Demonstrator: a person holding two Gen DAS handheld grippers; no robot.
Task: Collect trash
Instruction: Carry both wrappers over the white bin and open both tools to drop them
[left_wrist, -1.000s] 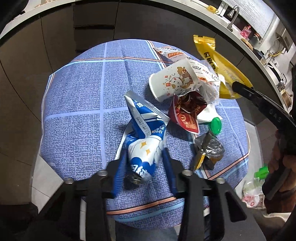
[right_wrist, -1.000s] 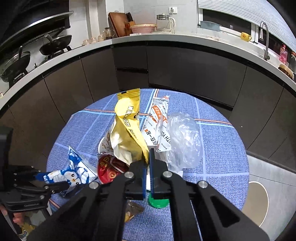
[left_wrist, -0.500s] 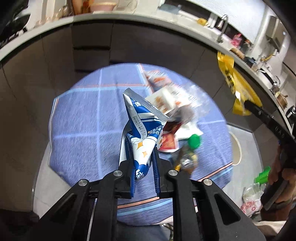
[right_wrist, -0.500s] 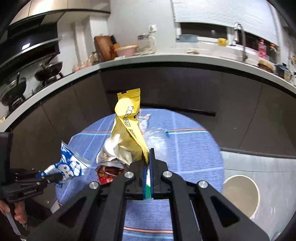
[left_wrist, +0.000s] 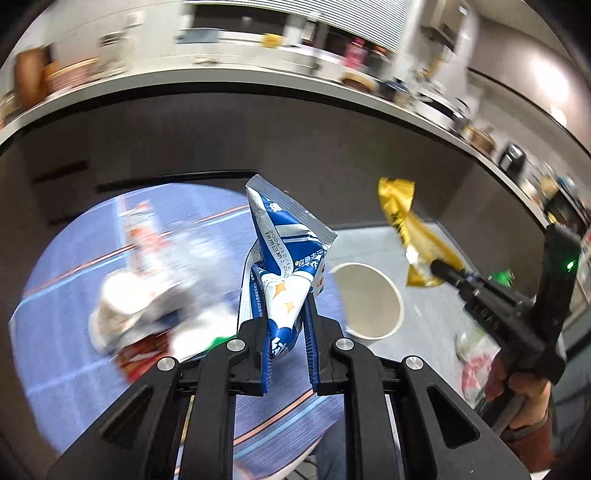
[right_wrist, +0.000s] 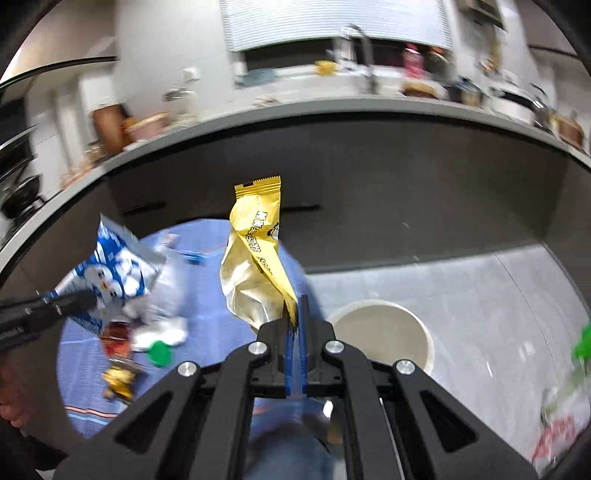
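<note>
Both my grippers carry wrappers.
My left gripper (left_wrist: 286, 325) pinches the blue bag (left_wrist: 286, 258); my right gripper (right_wrist: 294, 325) clamps the yellow wrapper (right_wrist: 255, 251) near the white bin (right_wrist: 380, 332).

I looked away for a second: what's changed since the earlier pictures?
The left hand-held gripper closed on the blue wrapper and lifted it off the table. Both swung toward the bin. The right hand-held gripper stays clamped on the yellow wrapper.

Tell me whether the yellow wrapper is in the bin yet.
Not yet. The yellow wrapper hangs pinched in the right gripper, above the table edge beside the white bin.
</note>
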